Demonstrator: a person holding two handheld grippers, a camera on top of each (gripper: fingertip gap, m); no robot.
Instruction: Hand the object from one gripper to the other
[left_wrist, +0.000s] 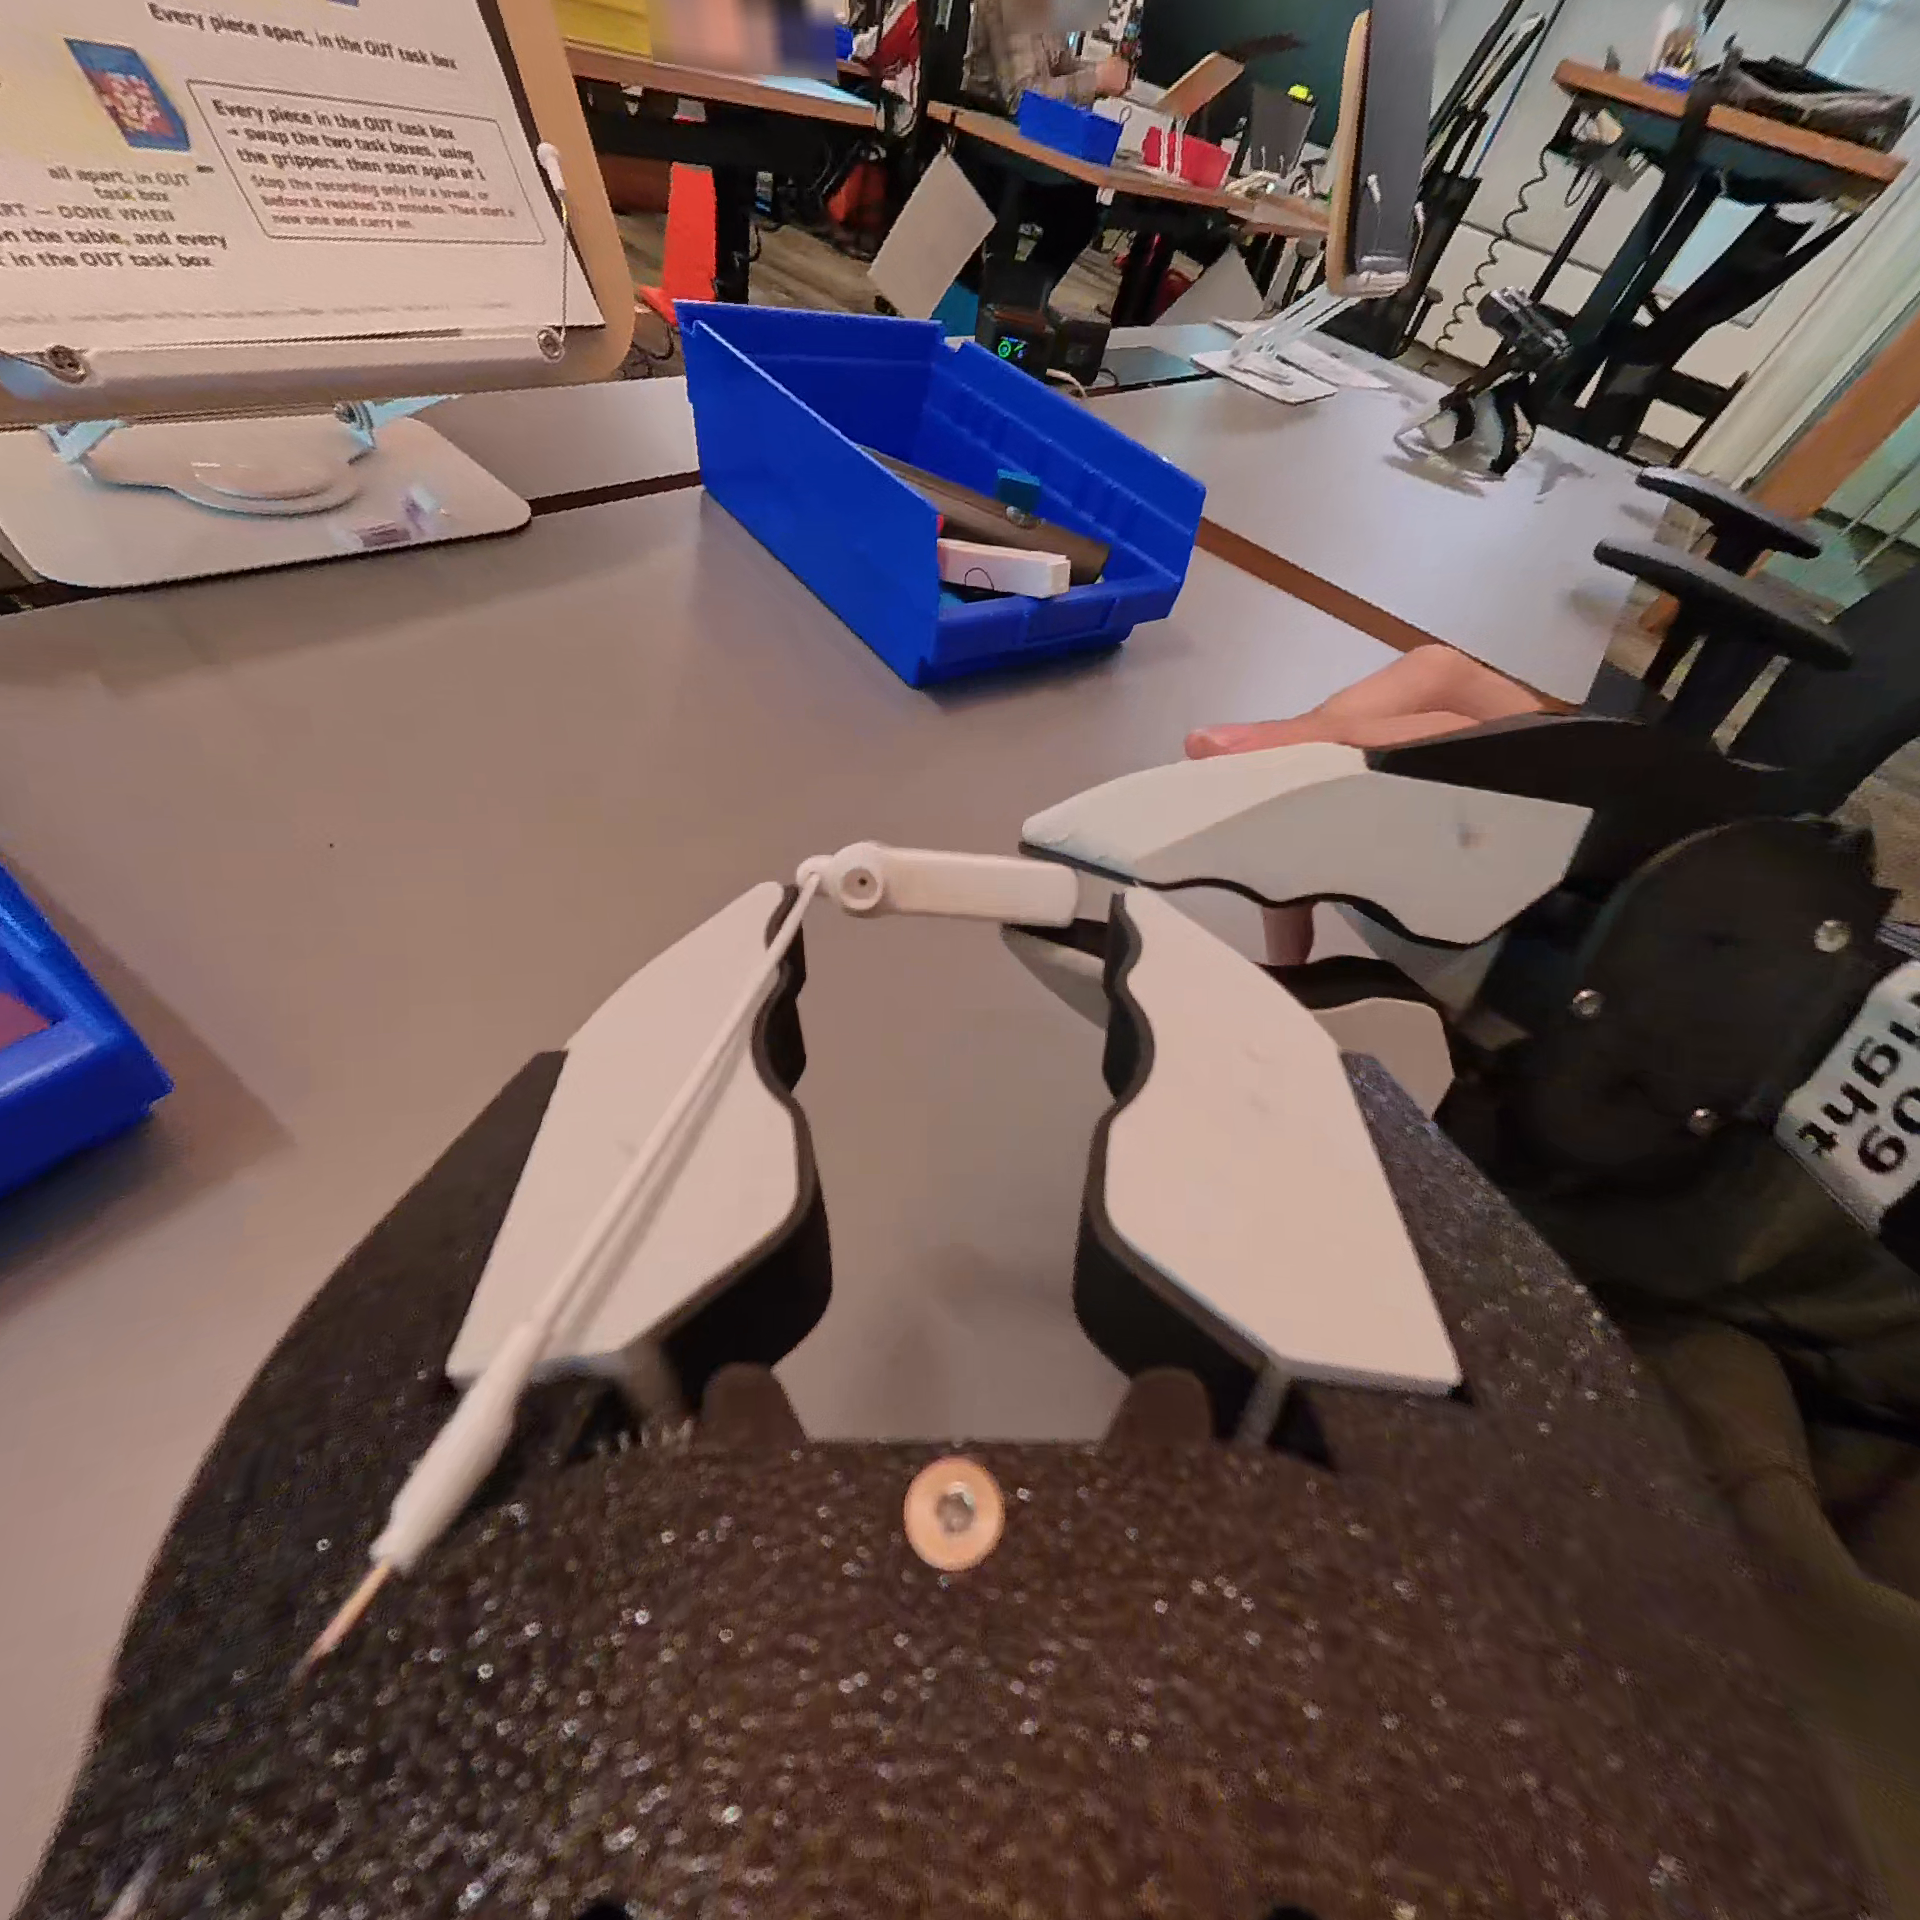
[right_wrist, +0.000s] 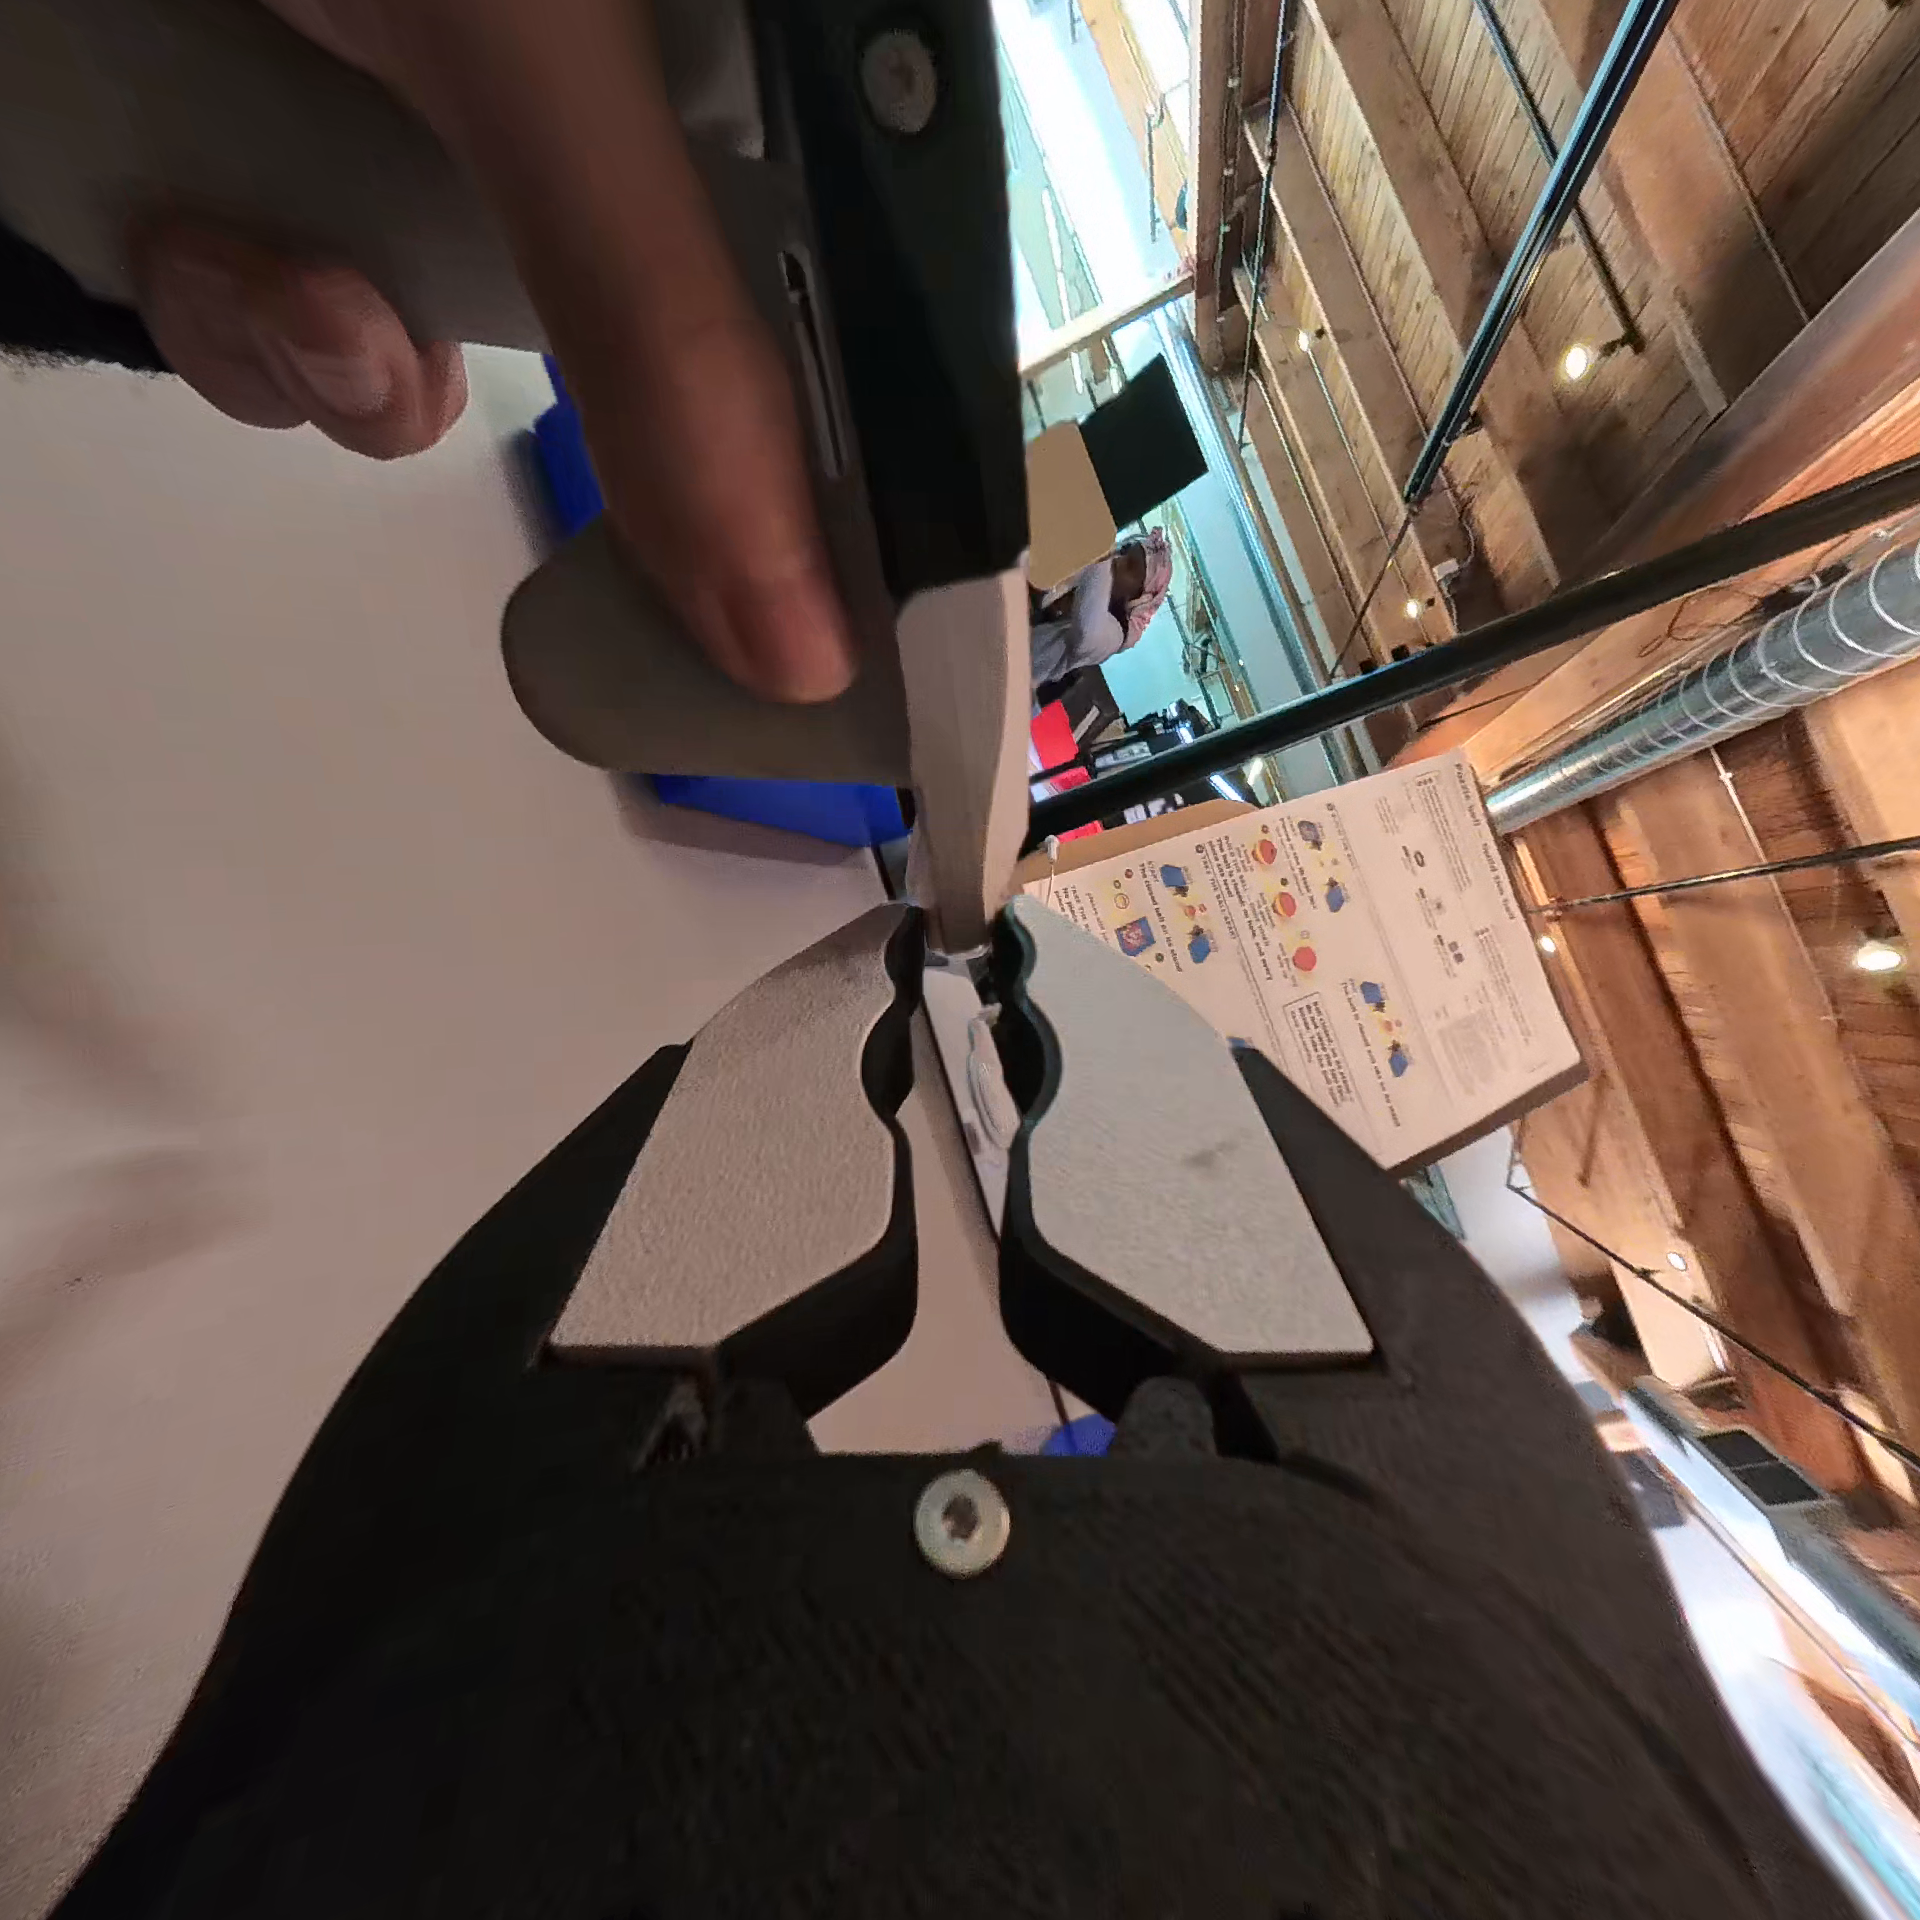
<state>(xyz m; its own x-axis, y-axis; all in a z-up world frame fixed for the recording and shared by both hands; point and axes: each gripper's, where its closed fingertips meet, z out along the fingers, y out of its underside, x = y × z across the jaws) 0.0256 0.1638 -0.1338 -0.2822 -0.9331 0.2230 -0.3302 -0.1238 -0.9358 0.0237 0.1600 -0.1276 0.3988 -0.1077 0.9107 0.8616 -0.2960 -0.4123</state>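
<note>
The object is a white hinged piece (left_wrist: 966, 888) with a short bar and a long thin rod (left_wrist: 665, 1143) that ends in a metal pin. My right gripper (left_wrist: 1049, 883) comes in from the right and is shut on the far end of the bar. My left gripper (left_wrist: 951, 914) is open, its jaws wide apart. The bar spans the gap at its fingertips and the rod lies across its left finger. In the right wrist view my right gripper (right_wrist: 956, 930) is nearly closed, with a bit of the white piece (right_wrist: 961, 951) at its tips, under a left-gripper finger (right_wrist: 956, 748).
A blue bin (left_wrist: 790, 457) with several pieces stands on the grey table (left_wrist: 416, 831) ahead. A second blue bin (left_wrist: 62, 1060) is at the left edge. An instruction sheet on a stand (left_wrist: 281, 156) is at the back left. Chair arms (left_wrist: 1714, 603) and a hand (left_wrist: 1382, 696) are at right. The tips of both grippers are at nearly the same place.
</note>
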